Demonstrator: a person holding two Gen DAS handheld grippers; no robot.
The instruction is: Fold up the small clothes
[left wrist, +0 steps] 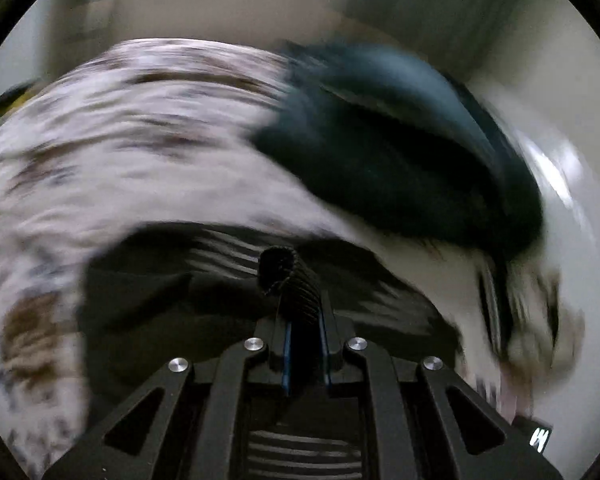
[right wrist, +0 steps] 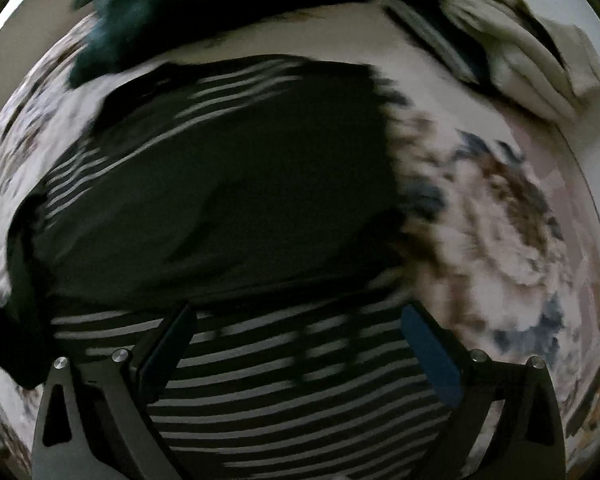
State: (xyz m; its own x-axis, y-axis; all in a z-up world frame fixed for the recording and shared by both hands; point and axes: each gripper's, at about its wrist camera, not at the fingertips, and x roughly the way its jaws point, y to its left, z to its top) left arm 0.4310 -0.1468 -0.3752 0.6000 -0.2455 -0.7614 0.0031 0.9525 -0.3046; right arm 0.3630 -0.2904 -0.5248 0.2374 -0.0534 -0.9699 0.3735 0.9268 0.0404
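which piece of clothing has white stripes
The dark striped garment under the right hand-held gripper; the teal garment and beige garment behind it are plain.

We see a black garment with thin white stripes spread on a white bedspread printed with brown and blue flowers. A dark teal cloth and a cream one lie near its edge.

Right of the striped garment, the floral sheet lies bare and passable. Beyond the garment, a dark teal heap blocks; to its far right, beige clothes crowd the corner.
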